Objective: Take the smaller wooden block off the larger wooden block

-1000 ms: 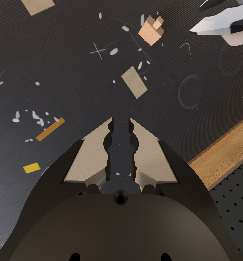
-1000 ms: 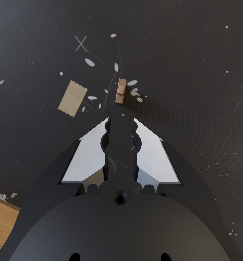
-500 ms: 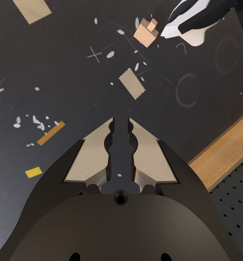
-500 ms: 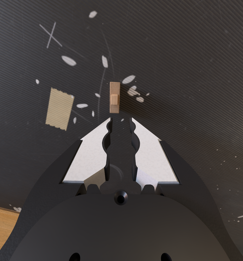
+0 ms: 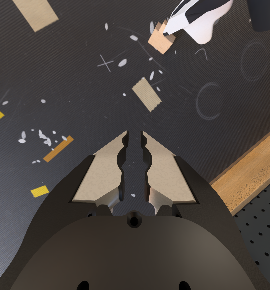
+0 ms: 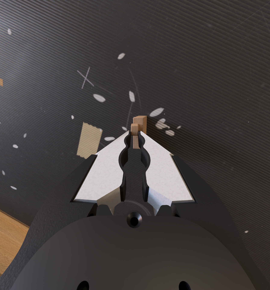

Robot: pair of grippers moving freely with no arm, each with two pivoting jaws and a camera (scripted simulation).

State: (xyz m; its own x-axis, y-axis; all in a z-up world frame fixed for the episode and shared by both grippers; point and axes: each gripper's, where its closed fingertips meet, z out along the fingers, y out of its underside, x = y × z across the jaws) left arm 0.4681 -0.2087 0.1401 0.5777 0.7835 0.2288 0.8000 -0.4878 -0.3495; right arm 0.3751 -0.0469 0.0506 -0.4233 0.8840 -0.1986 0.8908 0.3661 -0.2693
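Note:
The larger wooden block [image 5: 160,41] lies on the dark mat [image 5: 68,78] at the top of the left wrist view. The smaller wooden block [image 5: 162,27] sits on it, mostly hidden by my right gripper [image 5: 167,29], which reaches in from the upper right. In the right wrist view my right gripper [image 6: 134,133] has its jaws closed against the sides of the smaller block [image 6: 134,129], with the larger block [image 6: 141,124] behind it. My left gripper [image 5: 134,131] is far from the blocks, empty, with a narrow gap between its jaws.
A beige tape patch [image 5: 146,94] lies between my left gripper and the blocks; it also shows in the right wrist view [image 6: 89,139]. Orange tape [image 5: 58,148] and yellow tape [image 5: 39,191] lie at the left. A wooden border [image 5: 241,169] and a perforated plate [image 5: 260,227] are at the right.
My right gripper moved forward to the blocks and narrowed its jaws around the smaller block. My left gripper's jaws narrowed slightly and it barely moved.

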